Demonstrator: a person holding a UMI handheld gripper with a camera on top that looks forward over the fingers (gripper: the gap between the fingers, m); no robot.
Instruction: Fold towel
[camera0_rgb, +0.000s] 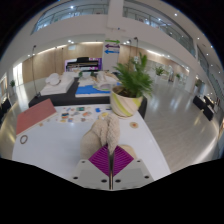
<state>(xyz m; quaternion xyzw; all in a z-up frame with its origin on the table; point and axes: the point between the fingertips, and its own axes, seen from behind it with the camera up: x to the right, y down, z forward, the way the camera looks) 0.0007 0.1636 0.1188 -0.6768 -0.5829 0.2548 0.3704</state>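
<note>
My tongs (110, 160) are clenched on a bunched-up beige towel (106, 128), the magenta pads (110, 158) pinching its near end while the rest heaps just ahead of them on the white bench (50, 150). Beyond the towel stand a potted plant (129, 82) and a pink sheet (34, 117) off to one side.
</note>
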